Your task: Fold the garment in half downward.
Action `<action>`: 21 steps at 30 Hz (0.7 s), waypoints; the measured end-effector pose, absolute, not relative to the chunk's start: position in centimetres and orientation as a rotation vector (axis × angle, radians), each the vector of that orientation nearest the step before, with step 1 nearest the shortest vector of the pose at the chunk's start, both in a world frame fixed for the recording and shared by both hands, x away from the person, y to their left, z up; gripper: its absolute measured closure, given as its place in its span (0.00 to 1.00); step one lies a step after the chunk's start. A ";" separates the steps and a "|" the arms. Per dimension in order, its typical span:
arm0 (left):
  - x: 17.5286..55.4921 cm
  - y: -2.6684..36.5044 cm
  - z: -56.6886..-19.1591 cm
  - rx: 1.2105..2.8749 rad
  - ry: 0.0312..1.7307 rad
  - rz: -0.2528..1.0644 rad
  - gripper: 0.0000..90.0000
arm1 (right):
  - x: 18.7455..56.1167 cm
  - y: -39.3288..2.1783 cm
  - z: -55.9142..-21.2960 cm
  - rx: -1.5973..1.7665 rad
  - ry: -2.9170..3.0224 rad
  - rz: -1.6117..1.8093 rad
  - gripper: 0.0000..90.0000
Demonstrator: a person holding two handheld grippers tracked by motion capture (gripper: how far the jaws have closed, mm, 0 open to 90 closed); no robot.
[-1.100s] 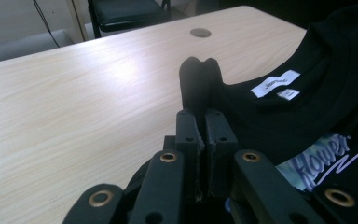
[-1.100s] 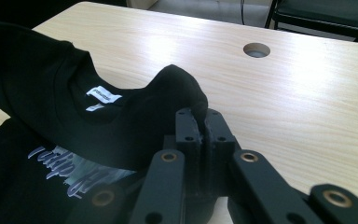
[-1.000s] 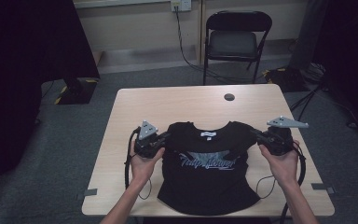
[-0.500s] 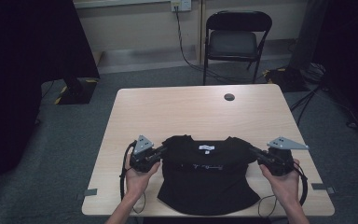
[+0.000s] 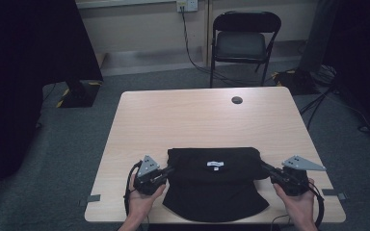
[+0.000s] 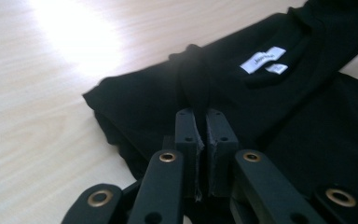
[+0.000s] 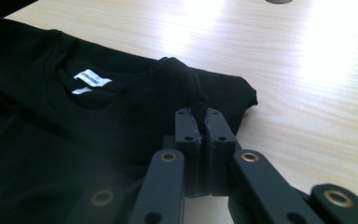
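A black T-shirt (image 5: pixel 215 185) lies near the front edge of the light wooden table (image 5: pixel 192 120), its top part folded down over its body, white neck label (image 5: pixel 215 165) facing up. My left gripper (image 5: pixel 171 169) is shut on a pinch of cloth at the shirt's left side. In the left gripper view the black fabric (image 6: pixel 195 86) runs up out of the closed jaws (image 6: pixel 203 122). My right gripper (image 5: pixel 265 168) is shut on the shirt's right side. Its own view has a bunched fold (image 7: pixel 179 79) caught between the pads (image 7: pixel 202 122), with the label (image 7: pixel 92 78) to the left.
A round grommet hole (image 5: pixel 237 100) sits at the table's far right. A folding chair (image 5: pixel 243 41) stands behind the table, with cables on the floor to its right. Tape marks (image 5: pixel 92 198) sit at the front corners. Bare wood stretches beyond the shirt.
Both hands have pulled toward the front edge and dropped lower, drawing the shirt's upper part down over its body. The printed chest design is now covered by the fold.
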State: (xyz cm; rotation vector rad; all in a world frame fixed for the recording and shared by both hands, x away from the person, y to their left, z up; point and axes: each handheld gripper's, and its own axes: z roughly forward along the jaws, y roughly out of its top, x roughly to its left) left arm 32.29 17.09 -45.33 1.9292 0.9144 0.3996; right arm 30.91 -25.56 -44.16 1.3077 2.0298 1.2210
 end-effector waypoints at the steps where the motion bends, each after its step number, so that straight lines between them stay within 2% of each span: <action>1: 32.0 17.1 -45.4 1.927 0.916 0.404 0.95 | 30.8 -25.6 -44.3 1.302 2.040 1.209 0.96; 21: 31.4 17.5 -48.2 1.972 1.001 0.378 0.93 | 30.2 -24.6 -47.7 1.310 2.138 1.067 0.94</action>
